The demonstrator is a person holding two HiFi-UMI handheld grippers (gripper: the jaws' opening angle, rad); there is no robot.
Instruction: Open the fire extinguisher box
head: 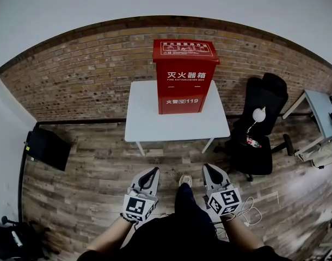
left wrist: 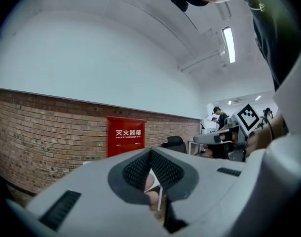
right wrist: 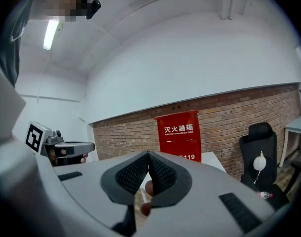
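Note:
A red fire extinguisher box [head: 184, 76] with white lettering stands upright on a small white table [head: 149, 118] against the brick wall, its door closed. It also shows far ahead as the red box [left wrist: 126, 136] in the left gripper view and the red box [right wrist: 179, 134] in the right gripper view. My left gripper [head: 153, 172] and right gripper [head: 209, 169] are held side by side low in the head view, well short of the table. Both are shut, tips touching, with nothing between them.
A black office chair [head: 258, 125] with a white object on it stands right of the table. A grey desk [head: 321, 110] is at the far right. A black flat panel [head: 47, 147] leans on the left wall. Cables [head: 247, 211] lie on the wooden floor.

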